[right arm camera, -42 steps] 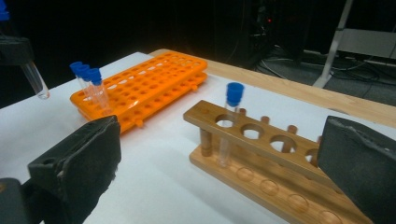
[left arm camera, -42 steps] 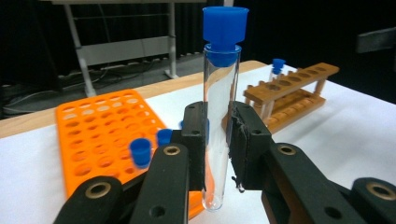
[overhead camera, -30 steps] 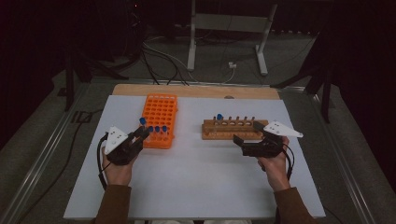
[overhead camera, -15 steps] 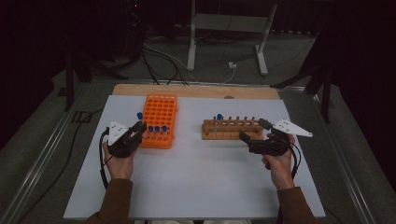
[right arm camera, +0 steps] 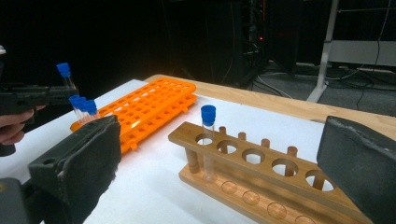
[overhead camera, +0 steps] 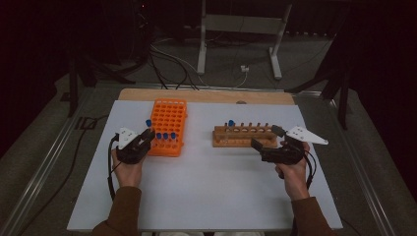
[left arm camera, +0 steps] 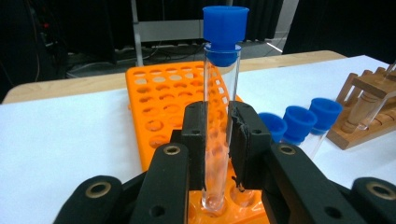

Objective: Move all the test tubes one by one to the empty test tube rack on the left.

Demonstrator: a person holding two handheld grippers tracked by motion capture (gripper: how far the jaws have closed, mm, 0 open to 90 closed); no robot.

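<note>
On the white table (overhead camera: pixel 206 196) sit one orange rack (overhead camera: pixel 167 120) and one wooden rack (overhead camera: pixel 243 137). My left gripper (left arm camera: pixel 218 135) is closed on one tube (left arm camera: pixel 219 121), pinching its glass middle; its bottom is at a hole in the orange rack's near row. I think it is light, slippery and easy to break, so I squeeze softly. Three more tubes (left arm camera: pixel 299 123) stand beside it, one tube (right arm camera: pixel 207 140) in the wooden rack. My right gripper (right arm camera: pixel 224 154) is wide open, holding nothing.

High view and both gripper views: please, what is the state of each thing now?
Left tongs: shut on capped tube.
Capped tube: upright, bottom still in orange rack.
Orange rack: three more capped tubes in front row.
Right tongs: open, holding nothing.
Wooden rack: one capped tube standing, other holes free.
</note>
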